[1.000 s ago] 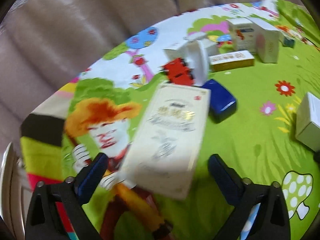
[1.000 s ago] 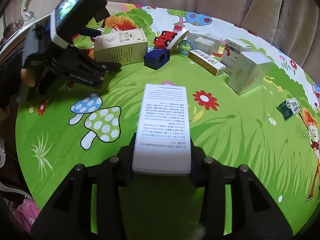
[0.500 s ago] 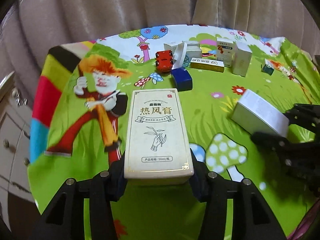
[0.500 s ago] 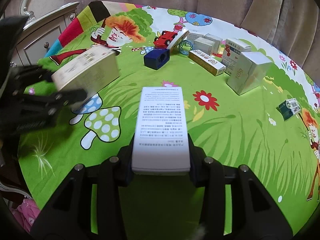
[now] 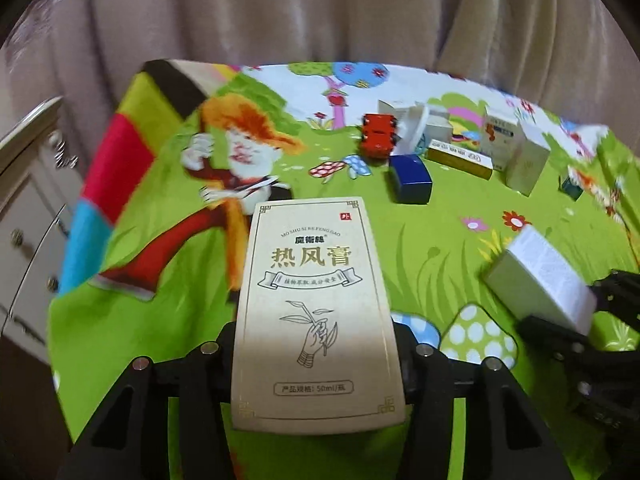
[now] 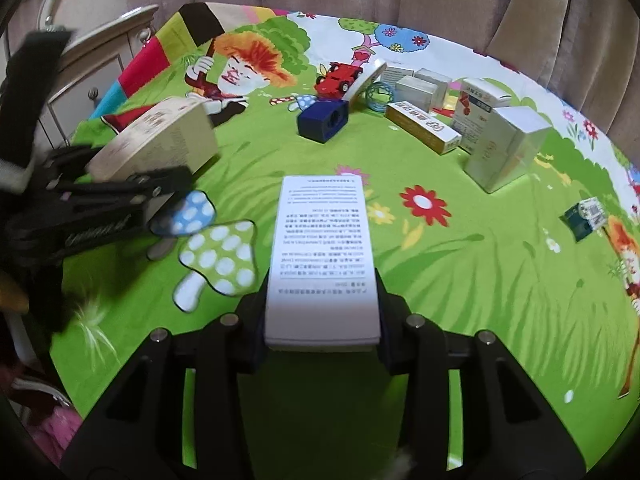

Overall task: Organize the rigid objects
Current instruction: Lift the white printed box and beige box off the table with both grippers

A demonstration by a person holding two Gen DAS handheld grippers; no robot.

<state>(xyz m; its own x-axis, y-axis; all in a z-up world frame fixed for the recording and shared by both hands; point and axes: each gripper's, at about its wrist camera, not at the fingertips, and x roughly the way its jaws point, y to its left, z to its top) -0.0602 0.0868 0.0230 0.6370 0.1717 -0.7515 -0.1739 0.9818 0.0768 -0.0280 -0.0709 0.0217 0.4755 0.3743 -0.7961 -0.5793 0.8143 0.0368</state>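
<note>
Lifted beige box; white box gripped.

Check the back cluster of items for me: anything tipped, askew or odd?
Yes. The red toy car sits tilted, propped against a white round object that itself leans on edge. A small dark green box lies apart at the right. The rest looks orderly.

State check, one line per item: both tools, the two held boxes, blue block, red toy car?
left tool: shut on beige box
right tool: shut on white box
beige box: held, off the cloth
white box: held, printed side up
blue block: lying on cloth
red toy car: resting on cloth
</note>
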